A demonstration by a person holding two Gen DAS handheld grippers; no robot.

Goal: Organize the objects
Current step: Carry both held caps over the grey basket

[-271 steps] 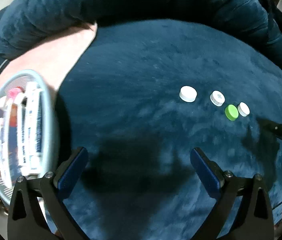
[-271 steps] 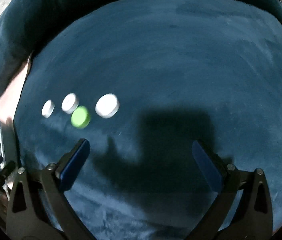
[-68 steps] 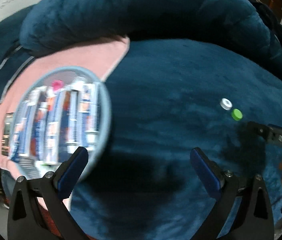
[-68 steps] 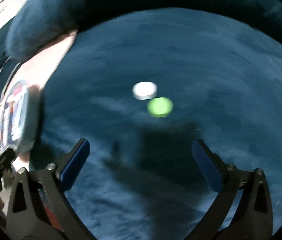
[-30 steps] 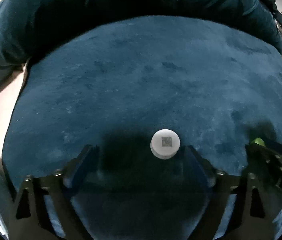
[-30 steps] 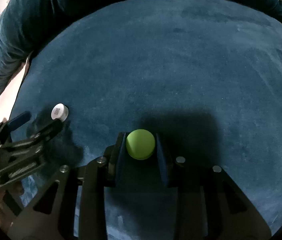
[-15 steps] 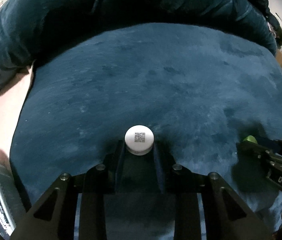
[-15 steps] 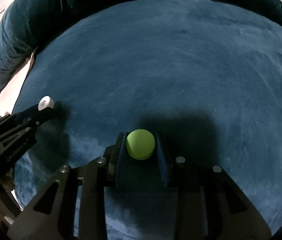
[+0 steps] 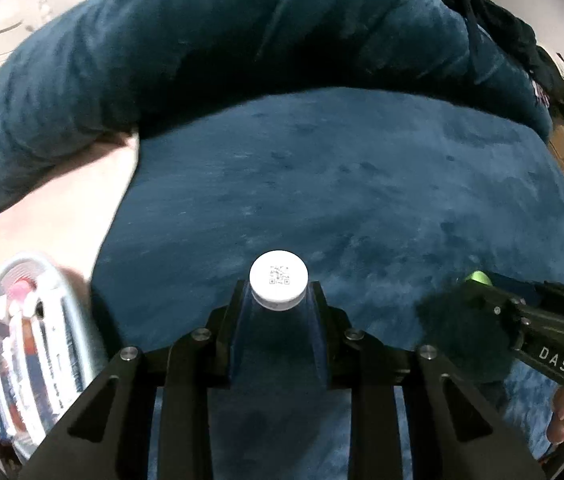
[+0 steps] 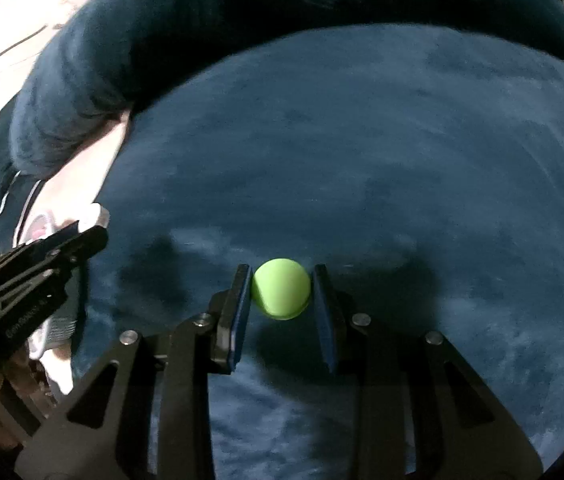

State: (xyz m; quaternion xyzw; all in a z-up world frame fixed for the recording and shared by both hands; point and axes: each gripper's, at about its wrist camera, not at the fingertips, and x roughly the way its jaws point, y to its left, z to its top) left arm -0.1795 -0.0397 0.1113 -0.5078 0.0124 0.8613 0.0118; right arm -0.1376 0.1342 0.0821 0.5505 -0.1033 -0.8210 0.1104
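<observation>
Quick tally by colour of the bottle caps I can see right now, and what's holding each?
White caps: 1, the white cap with a printed code on top, clamped in the left tool.
Green caps: 1, the green cap, clamped in the right tool.
Total: 2 caps, none lying loose on the blue blanket.

Both cameras ride just behind their own fingers and look forward and down onto the blue plush cushion (image 9: 361,184), close above it. The left wrist view faces its rolled back edge, with the right gripper (image 9: 477,280) entering at lower right. The right wrist view faces likewise, the left gripper (image 10: 100,226) at left; both share the cushion.
</observation>
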